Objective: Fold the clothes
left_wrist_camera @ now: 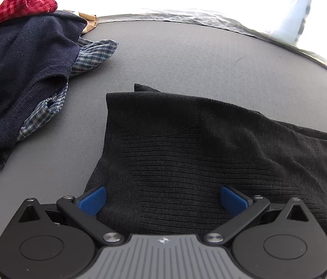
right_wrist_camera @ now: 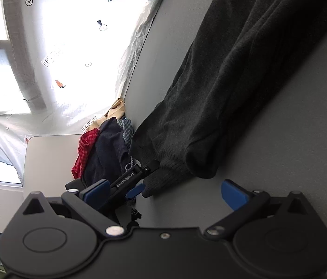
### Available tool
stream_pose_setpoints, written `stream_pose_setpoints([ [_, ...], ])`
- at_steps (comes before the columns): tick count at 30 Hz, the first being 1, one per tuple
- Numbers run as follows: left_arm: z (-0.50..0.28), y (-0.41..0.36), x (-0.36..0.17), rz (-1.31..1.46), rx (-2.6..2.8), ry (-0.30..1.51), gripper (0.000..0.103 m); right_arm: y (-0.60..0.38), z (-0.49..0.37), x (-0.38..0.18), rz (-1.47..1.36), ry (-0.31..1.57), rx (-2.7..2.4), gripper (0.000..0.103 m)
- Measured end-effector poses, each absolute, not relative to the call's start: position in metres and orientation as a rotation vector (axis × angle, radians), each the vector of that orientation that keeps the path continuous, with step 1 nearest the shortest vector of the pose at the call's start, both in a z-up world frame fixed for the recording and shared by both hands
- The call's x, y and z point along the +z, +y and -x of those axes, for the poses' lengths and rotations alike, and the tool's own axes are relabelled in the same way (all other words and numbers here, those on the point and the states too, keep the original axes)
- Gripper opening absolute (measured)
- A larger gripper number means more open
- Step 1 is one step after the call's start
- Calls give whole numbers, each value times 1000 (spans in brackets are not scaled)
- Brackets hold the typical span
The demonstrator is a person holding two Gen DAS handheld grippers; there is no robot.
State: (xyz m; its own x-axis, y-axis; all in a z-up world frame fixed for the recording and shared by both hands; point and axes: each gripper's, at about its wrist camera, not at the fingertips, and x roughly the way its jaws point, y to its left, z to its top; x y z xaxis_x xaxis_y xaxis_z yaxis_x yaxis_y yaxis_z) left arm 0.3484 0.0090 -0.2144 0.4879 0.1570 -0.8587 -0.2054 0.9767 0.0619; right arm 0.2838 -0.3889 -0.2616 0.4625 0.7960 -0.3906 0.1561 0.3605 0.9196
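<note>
Lying half-folded on the grey table [left_wrist_camera: 186, 53], the black ribbed knit sweater [left_wrist_camera: 186, 144] waits between the wide-open, empty left gripper [left_wrist_camera: 162, 201] and right gripper [right_wrist_camera: 163, 193] — pinch its near edge evenly, then lift slowly.

The black sweater [left_wrist_camera: 198, 153] runs off the right frame edge, extent unseen.
</note>
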Motion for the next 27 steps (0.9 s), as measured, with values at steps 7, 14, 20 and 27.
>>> stream_pose_setpoints([
  [7,-343,-40,-200,-22,150,1012,103,-466,-255,-232,-899,896,164,103],
  [14,-356,-113,-195,-97,19,1004,103,-551,-262,-214,-454,756,-143,103],
  [20,-387,-164,-208,-223,-32,1030,103,-649,-292,-228,-419,727,-341,103],
  [27,-415,-183,-219,-196,-5,1068,103,-704,-334,-235,-260,698,-411,101],
])
